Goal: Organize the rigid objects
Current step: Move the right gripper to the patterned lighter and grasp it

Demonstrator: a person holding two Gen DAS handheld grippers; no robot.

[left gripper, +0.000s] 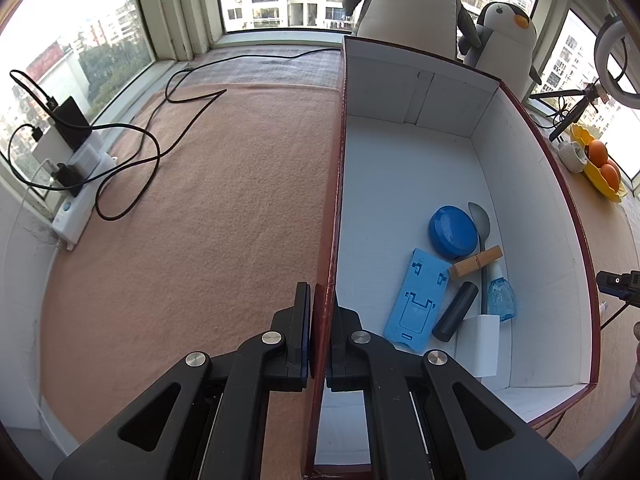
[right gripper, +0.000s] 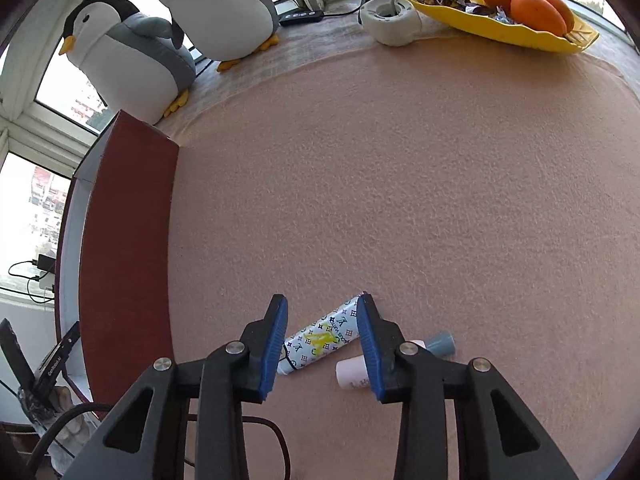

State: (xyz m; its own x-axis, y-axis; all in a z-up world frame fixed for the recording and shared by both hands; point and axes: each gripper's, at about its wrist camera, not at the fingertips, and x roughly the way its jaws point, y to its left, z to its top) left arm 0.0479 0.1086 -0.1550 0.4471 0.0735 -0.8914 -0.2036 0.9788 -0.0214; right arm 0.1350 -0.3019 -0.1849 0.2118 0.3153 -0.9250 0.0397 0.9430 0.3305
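Left hand-held gripper (left gripper: 320, 332) clamped narrow on the near wall of the red box (left gripper: 338, 184), one pad outside, one inside, steadying it on the pink-covered surface (left gripper: 200, 200). Inside the box, toward 4 o'clock from its middle: blue round lid (left gripper: 453, 231), grey spoon (left gripper: 480, 232), wooden block (left gripper: 476, 262), blue phone stand (left gripper: 418, 300), dark cylinder (left gripper: 456, 312), small clear-blue bottle (left gripper: 501, 296), white card (left gripper: 480, 344), all lying close together.

Right hand-held gripper (right gripper: 322, 338) partly open, pointing steeply down, blue pads straddling the patterned tube (right gripper: 320, 338) without pressing on it. Tube lying flat on the surface at 6 o'clock in the right wrist view, slanted so its crimped end points to 1 o'clock, cap end to 7 o'clock. Just at 4 o'clock from it, partly hidden behind the right pad, a pale pink bottle (right gripper: 350, 372) with a grey-blue cap (right gripper: 440, 344). Box wall at 9 o'clock, well apart from the tube.

Probably light, that tube, with a glossy printed skin likely to slip, and a body that may dent under a hard squeeze. Best taken across the fuller middle rather than the thin flat crimp, pads square to its long axis, so a slight roll of the wrist looks needed. Worth keeping the right pad clear of the pink bottle to avoid nudging it. Gentle closing judged enough.
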